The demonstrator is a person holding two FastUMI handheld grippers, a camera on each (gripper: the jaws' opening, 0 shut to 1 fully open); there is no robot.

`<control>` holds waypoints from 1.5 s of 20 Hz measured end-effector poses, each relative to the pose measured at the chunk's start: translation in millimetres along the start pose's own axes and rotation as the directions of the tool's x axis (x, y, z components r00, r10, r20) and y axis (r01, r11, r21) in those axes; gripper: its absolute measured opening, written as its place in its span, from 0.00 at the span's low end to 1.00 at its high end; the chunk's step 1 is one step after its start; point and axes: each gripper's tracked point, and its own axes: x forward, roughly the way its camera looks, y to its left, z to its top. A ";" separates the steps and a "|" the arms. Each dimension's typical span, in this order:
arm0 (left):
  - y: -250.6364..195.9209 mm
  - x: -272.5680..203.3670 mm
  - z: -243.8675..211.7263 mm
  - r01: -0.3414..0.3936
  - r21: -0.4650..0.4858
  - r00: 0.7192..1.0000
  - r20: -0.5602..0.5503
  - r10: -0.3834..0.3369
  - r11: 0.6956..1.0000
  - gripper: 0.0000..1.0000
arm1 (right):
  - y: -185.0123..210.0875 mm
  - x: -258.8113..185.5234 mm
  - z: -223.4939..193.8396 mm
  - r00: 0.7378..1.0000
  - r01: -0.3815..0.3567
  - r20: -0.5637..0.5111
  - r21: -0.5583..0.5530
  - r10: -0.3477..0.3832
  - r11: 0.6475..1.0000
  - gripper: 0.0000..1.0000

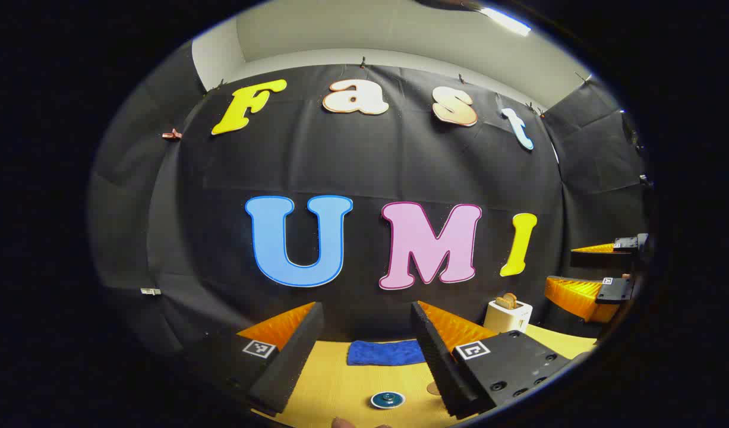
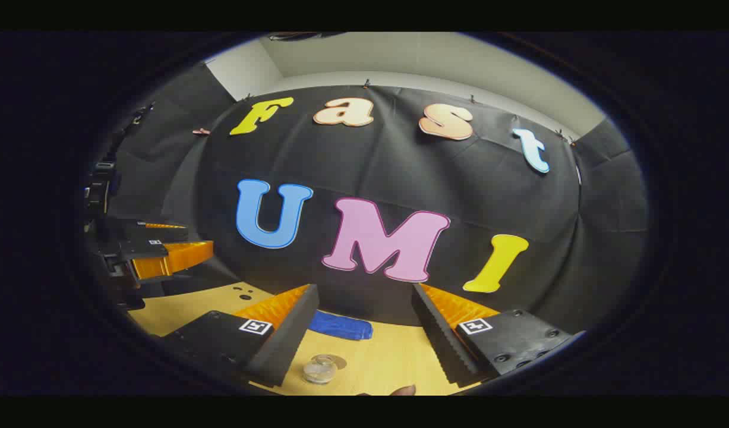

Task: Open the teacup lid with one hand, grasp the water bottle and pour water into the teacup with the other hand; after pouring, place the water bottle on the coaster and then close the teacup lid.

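A: While the left hand-held gripper (image 1: 367, 351) was raised above the bench (image 1: 334, 380), how were its jaws set?

B: Spread wide and released, nothing between them. In the left gripper view the teacup lid (image 1: 388, 399), a round dark-blue disc with a knob, lay on the bench below and between the fingers, near the lower edge. A brown disc, probably the coaster (image 1: 434, 389), showed partly beside the right-side finger. A blue cloth (image 1: 385, 352) lay farther back against the booth wall.

A: And the right hand-held gripper (image 2: 367, 336)?

B: Also released, jaws wide apart and empty. In the right gripper view a small clear glass vessel (image 2: 320, 368) stood on the bench near the left-side finger, with a round disc just behind it. Whether this was the teacup or the water bottle could not be told.

A: Anything beyond that?

B: A white toaster (image 1: 508, 315) with bread in its slots stood at the back right of the bench in the left gripper view. Each view showed the other hand-held gripper at its outer edge.
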 end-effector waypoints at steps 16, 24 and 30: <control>2.5 -14.5 -10.0 0.009 0.012 1.000 -0.026 -0.009 1.000 0.94 | 17.0 -7.7 -0.3 1.000 -0.025 0.006 0.019 0.025 1.000 0.96; -17.2 -3.9 -66.4 0.055 0.031 0.995 -0.091 -0.052 0.998 0.94 | 32.2 -10.1 -70.0 0.994 -0.067 -0.087 0.035 0.070 0.997 0.96; -36.8 21.0 -181.0 0.094 0.057 0.979 -0.184 -0.082 0.994 0.93 | 43.4 -6.8 -156.4 0.987 -0.092 -0.126 0.063 0.100 0.994 0.98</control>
